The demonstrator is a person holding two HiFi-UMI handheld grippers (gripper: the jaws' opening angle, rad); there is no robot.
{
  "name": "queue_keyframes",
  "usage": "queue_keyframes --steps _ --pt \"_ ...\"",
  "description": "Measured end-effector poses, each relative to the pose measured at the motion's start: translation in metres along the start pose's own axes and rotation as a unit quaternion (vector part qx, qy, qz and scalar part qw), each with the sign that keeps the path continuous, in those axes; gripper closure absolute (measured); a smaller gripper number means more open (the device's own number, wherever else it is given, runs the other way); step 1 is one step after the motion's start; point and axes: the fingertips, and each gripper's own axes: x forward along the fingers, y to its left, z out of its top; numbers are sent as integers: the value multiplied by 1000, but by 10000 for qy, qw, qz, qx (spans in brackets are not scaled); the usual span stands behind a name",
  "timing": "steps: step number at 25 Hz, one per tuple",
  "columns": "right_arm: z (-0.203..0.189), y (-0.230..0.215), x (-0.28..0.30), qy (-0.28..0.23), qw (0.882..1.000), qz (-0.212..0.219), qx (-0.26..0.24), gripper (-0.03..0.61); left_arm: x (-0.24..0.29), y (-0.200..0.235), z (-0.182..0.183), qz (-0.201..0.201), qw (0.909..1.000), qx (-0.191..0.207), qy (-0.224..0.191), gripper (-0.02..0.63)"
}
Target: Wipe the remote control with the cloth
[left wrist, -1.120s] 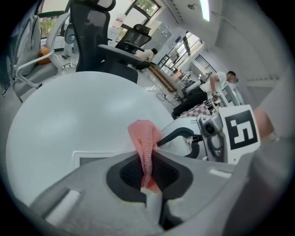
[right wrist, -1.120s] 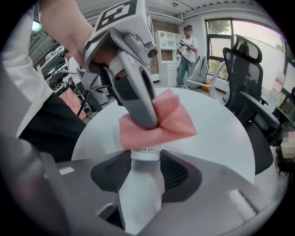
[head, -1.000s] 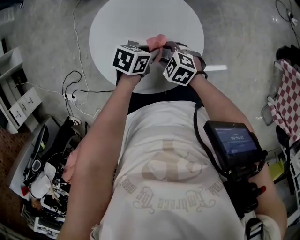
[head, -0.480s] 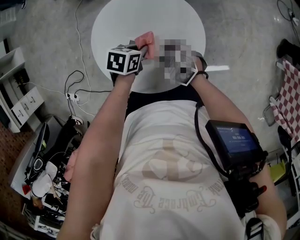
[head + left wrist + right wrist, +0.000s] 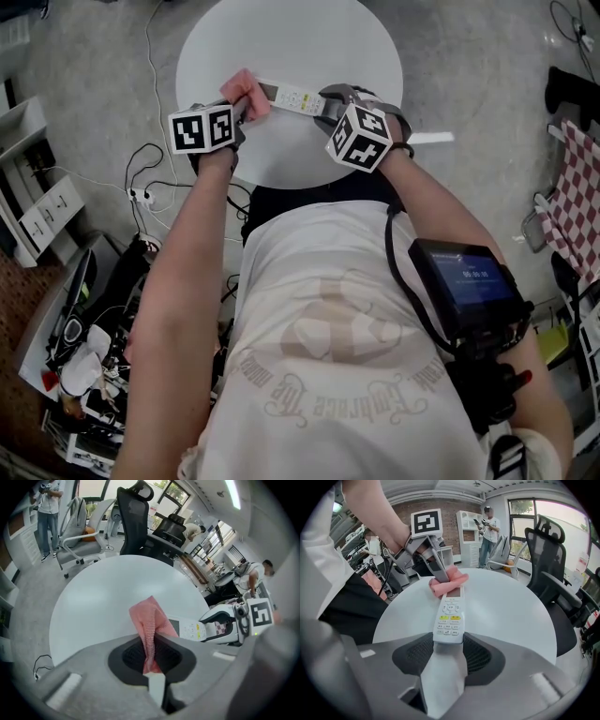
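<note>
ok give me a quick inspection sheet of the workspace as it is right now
surface: round white table, no loose items seen
job's things: white remote control, pink cloth against its far end
clutter: heap of odds and ends on the floor, left of the person
grippers: left gripper shut on cloth; right gripper shut on remote control
cables: white cable and power strip on the floor
surroundings: office chair, shelving, people standing

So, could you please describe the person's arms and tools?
Both the left tool and the right tool are grey with black textured pads, and each carries a white cube with black square markers. The arms are bare below a white T-shirt; a dark band circles the right wrist.
</note>
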Motion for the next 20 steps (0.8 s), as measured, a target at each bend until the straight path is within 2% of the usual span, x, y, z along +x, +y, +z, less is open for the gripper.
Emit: queue_keyframes --steps 7,15,20 --pt "1 0 -2 -14 10000 15 -72 365 -10 8 -19 245 9997 -40 70 597" --pt "-5 -4 -4 165 9993 -26 -336 339 -21 -13 -37 108 9991 -171 -379 597" --pt "-25 -1 3 253 9990 41 -371 321 -12 -36 -61 -53 9981 -186 -577 597"
